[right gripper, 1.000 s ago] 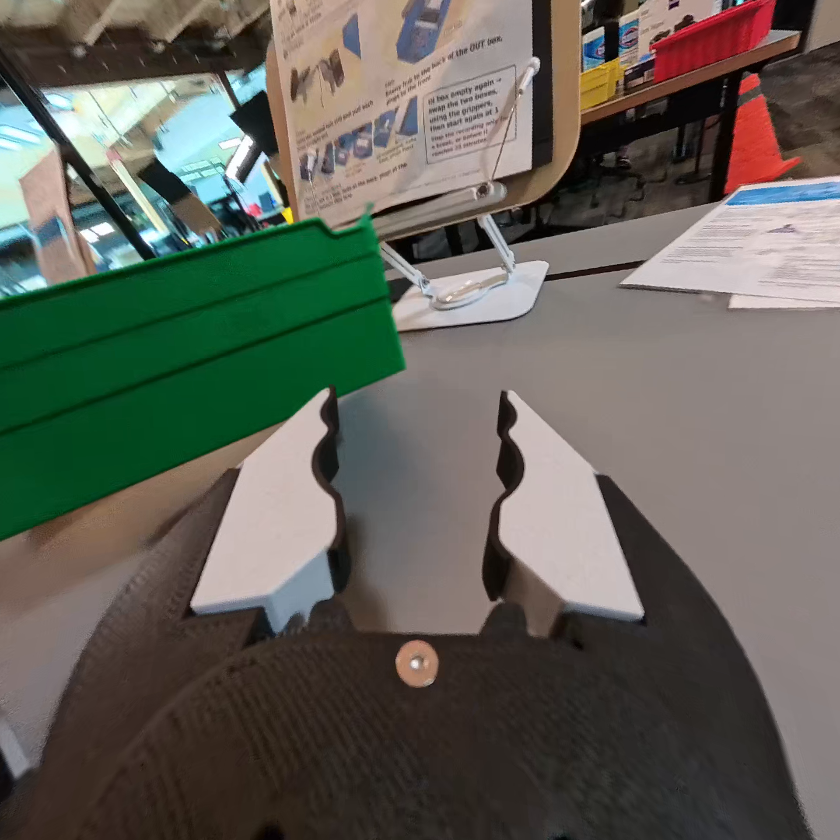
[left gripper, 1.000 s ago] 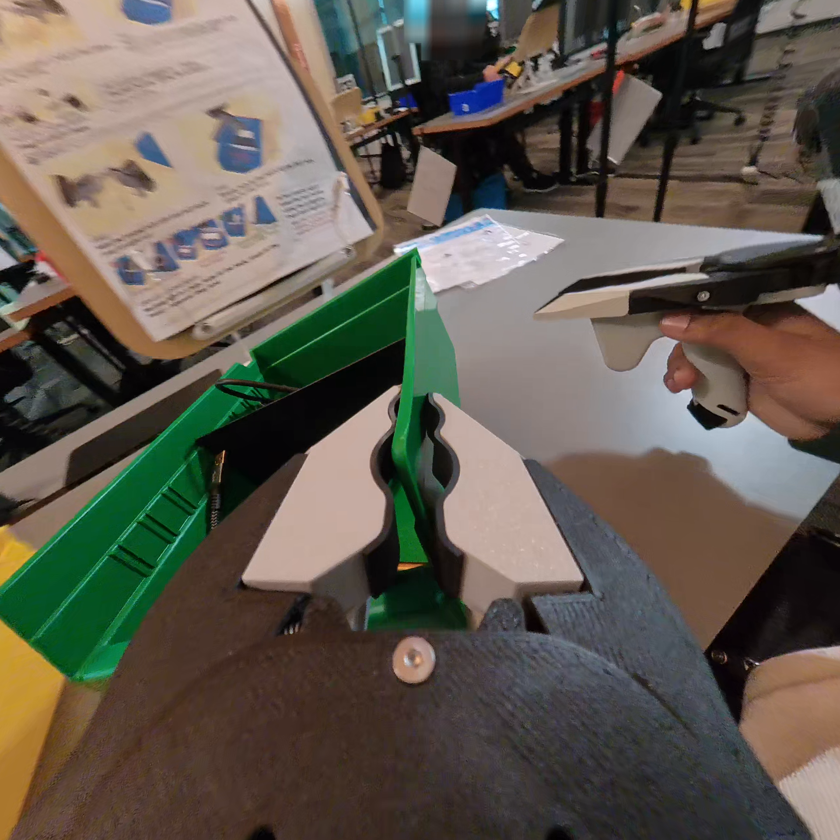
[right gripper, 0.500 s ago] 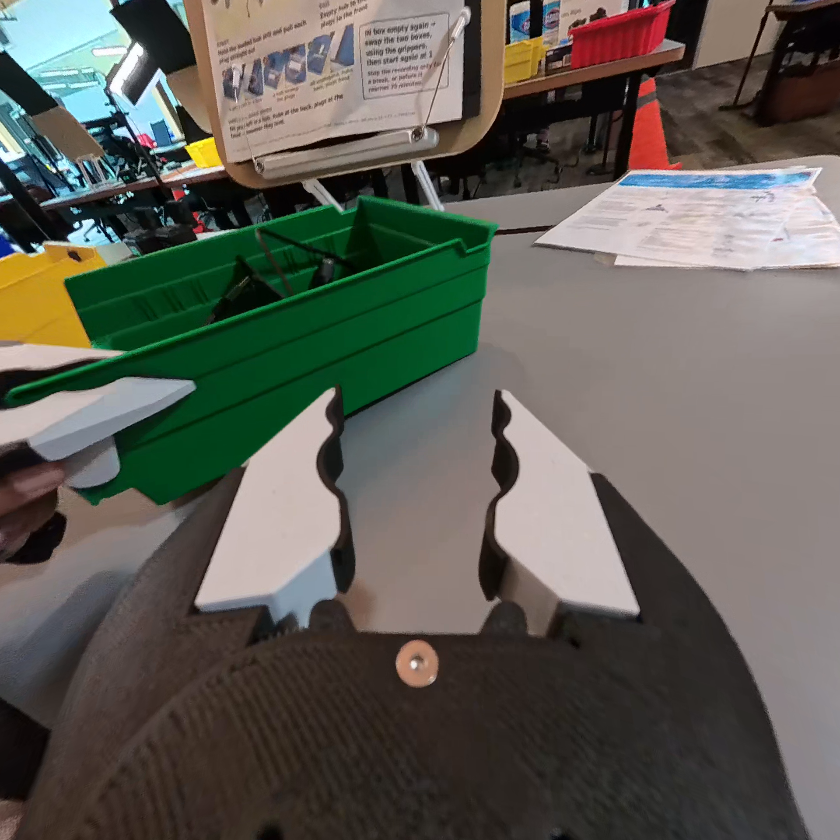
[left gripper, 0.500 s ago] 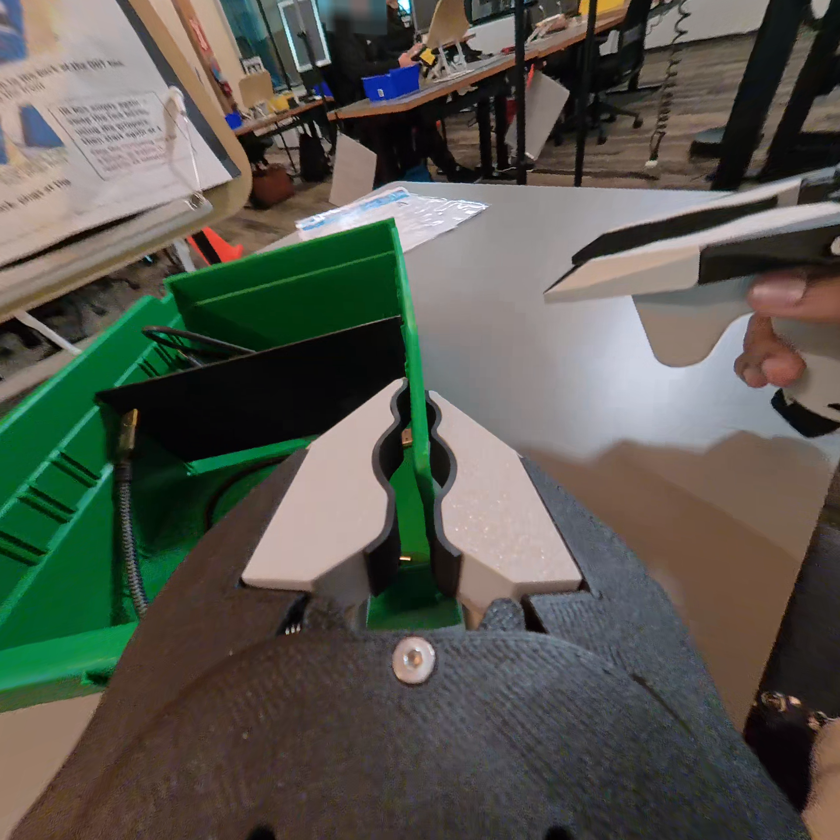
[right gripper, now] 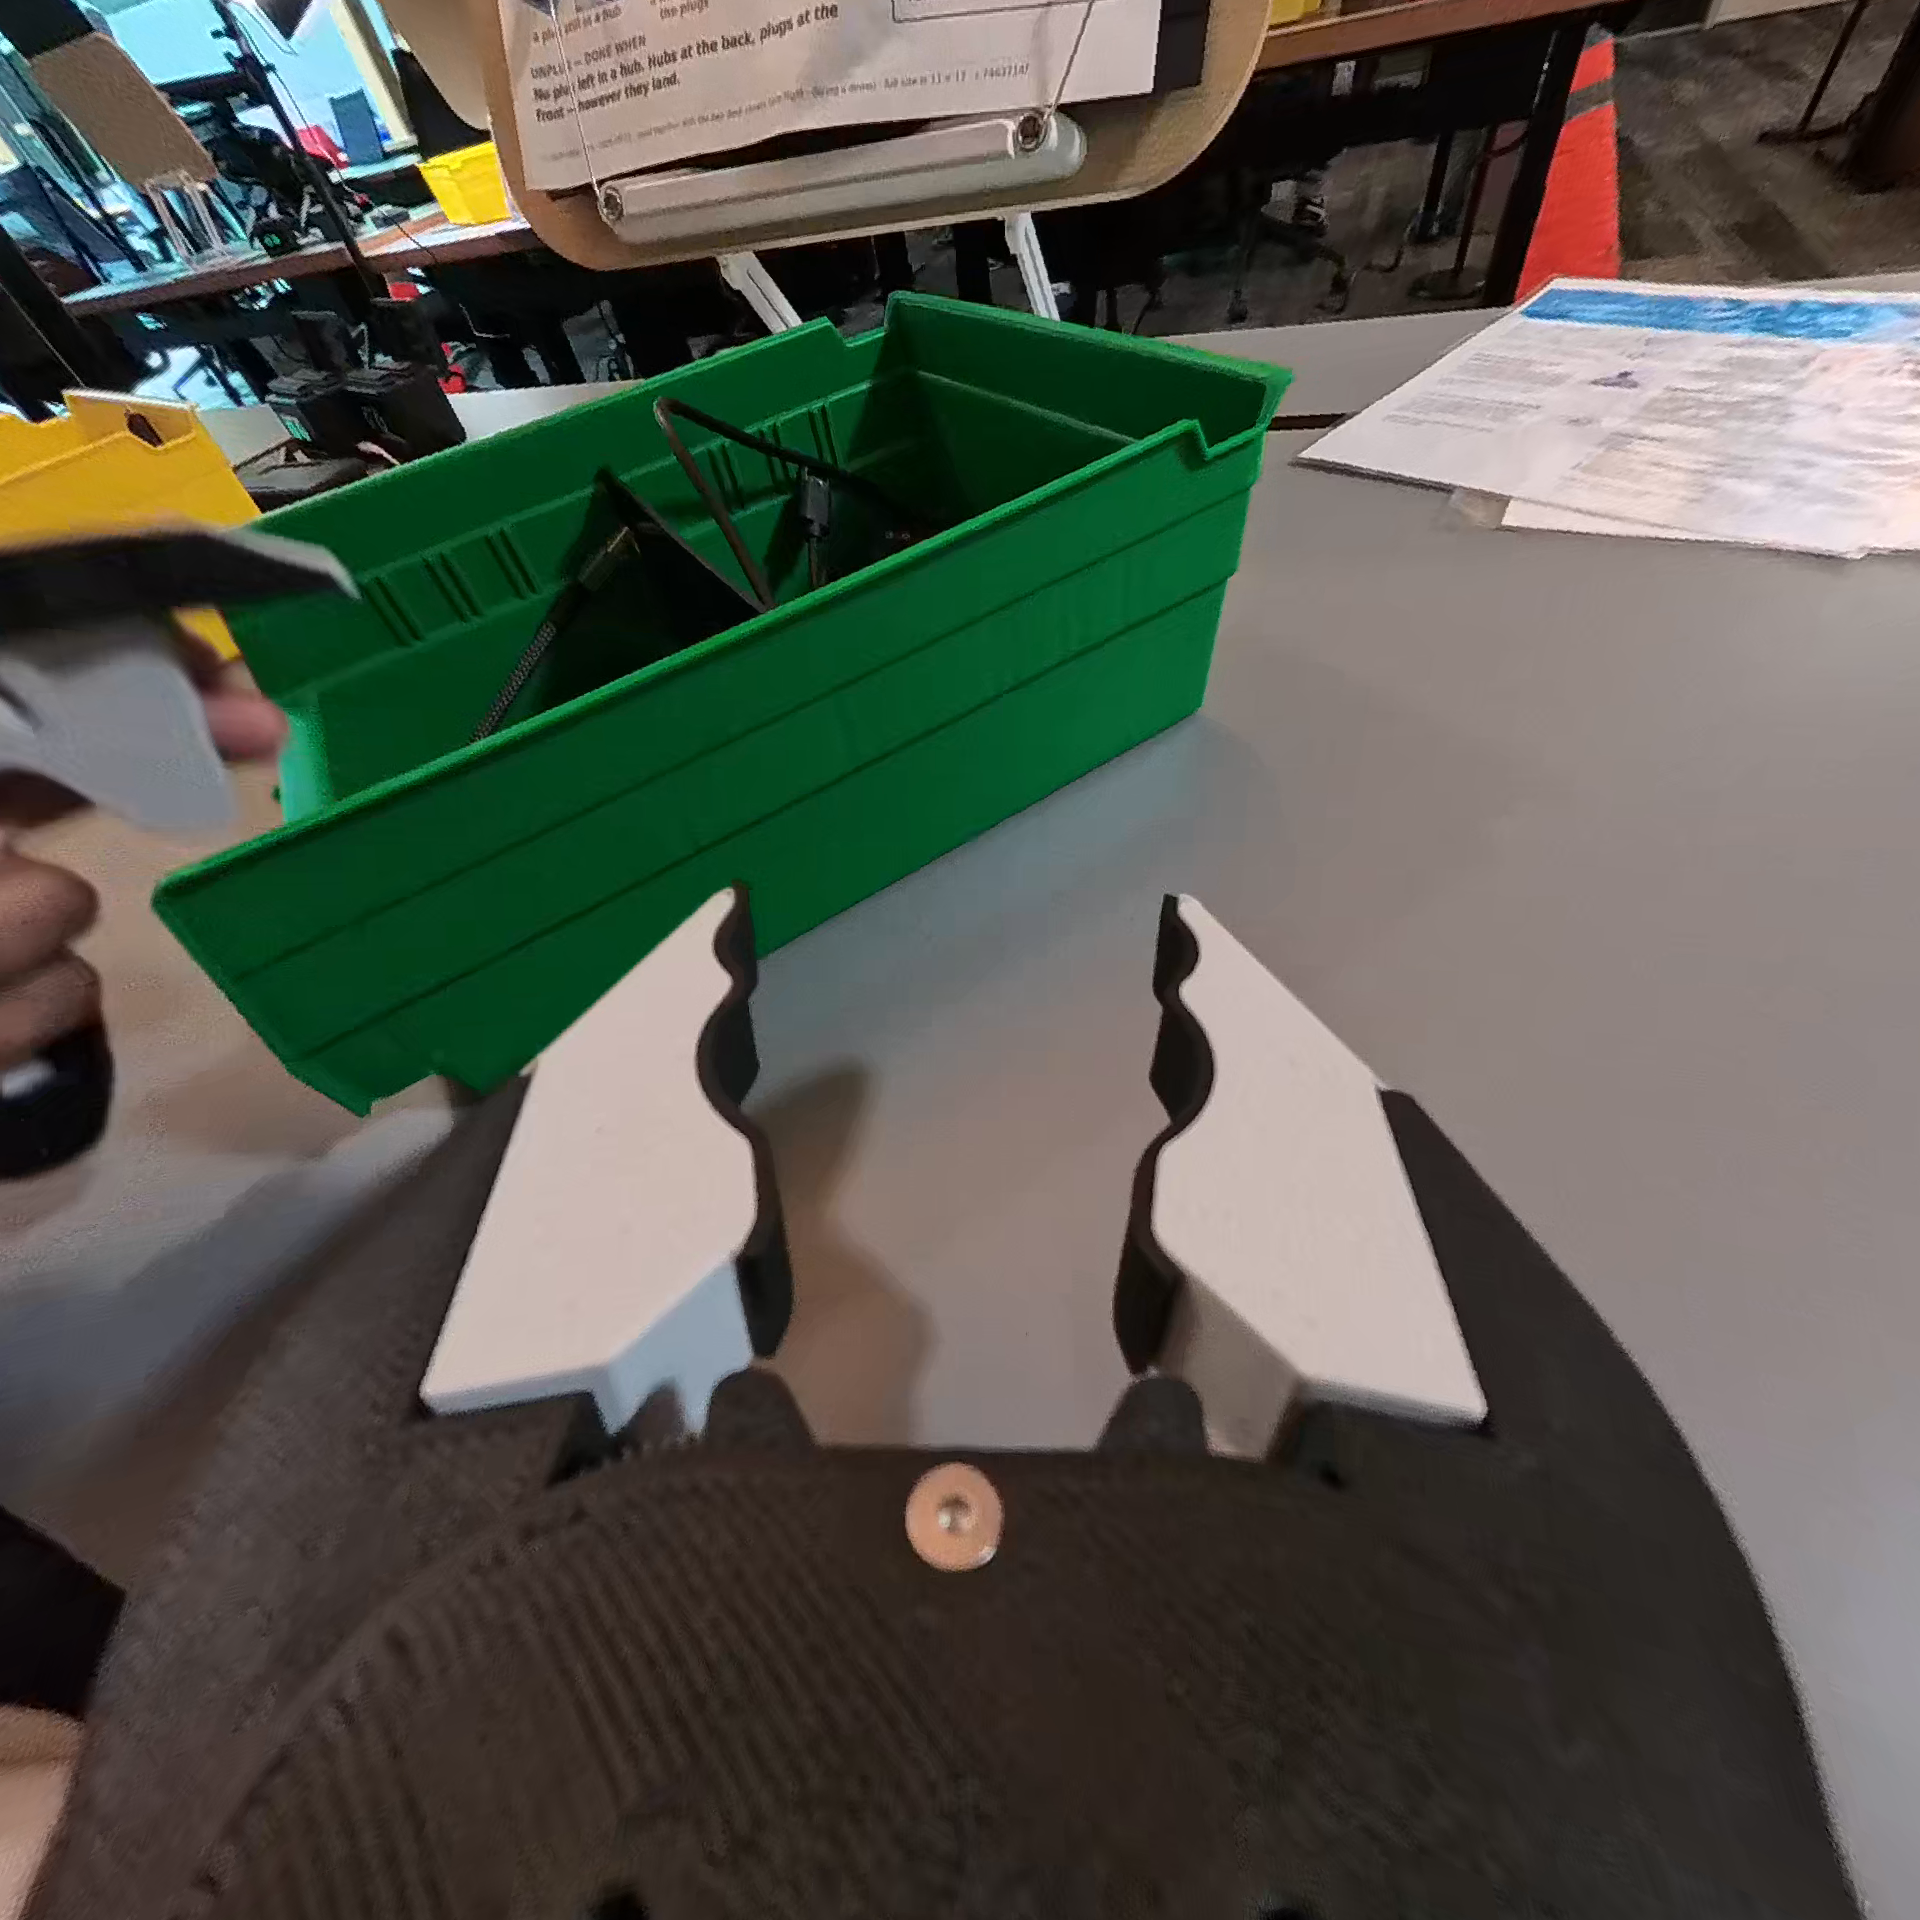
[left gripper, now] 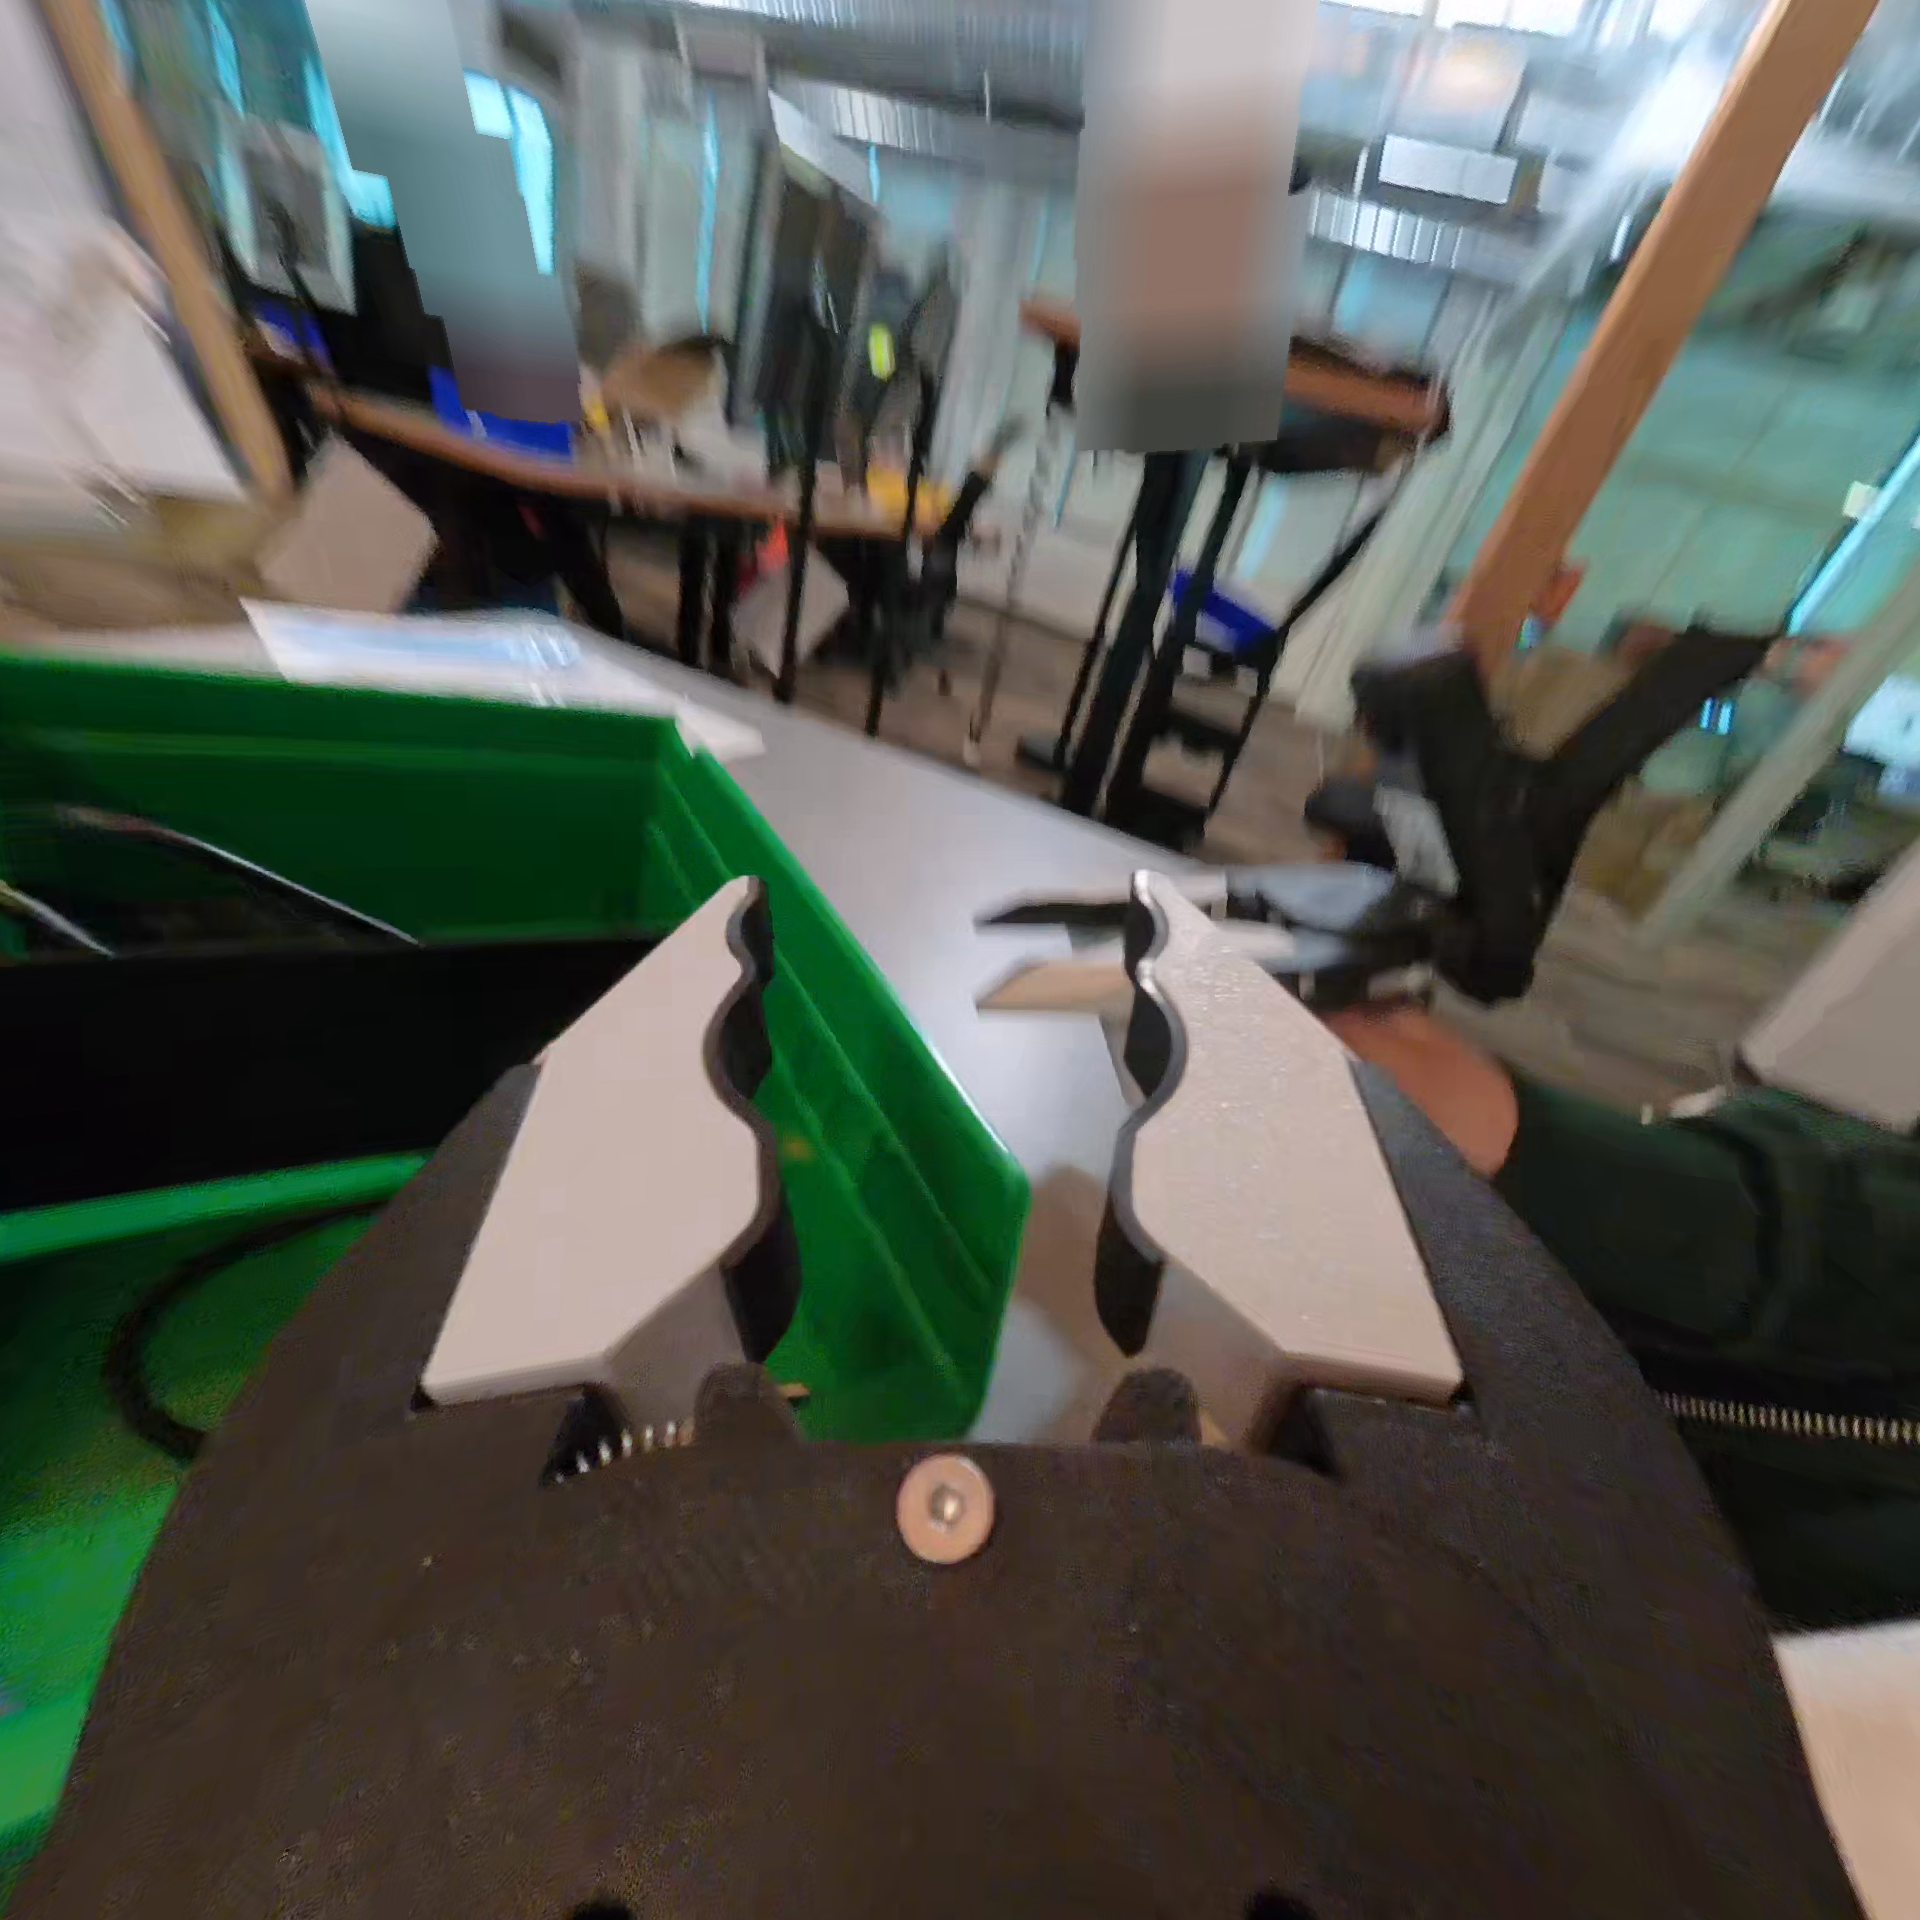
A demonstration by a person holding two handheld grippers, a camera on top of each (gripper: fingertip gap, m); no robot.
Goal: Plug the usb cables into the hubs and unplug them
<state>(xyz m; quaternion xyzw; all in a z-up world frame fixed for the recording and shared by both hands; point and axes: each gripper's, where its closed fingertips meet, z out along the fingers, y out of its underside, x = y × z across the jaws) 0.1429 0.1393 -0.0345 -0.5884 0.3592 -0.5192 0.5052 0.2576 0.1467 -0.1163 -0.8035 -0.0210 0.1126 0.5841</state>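
At ten o'clock from the right gripper [right gripper: 951,1039], cables [right gripper: 717,499] are lying inside the green bin [right gripper: 727,748], long axis toward one o'clock; left gripper [left gripper: 940,1039] is sitting nearer; both jaws are gaping empty

Black printed lines, partly legible, on a white instruction sheet [right gripper: 831,62] clipped to a tan board [right gripper: 1195,156] standing past the far edge of the grey table [right gripper: 1558,831]. Fine print under a blue header on loose paper sheets [right gripper: 1683,416] at the table's far right corner, too small to read. In the left wrist view, a pale sheet [left gripper: 416,649] at the far edge, blurred and unreadable.
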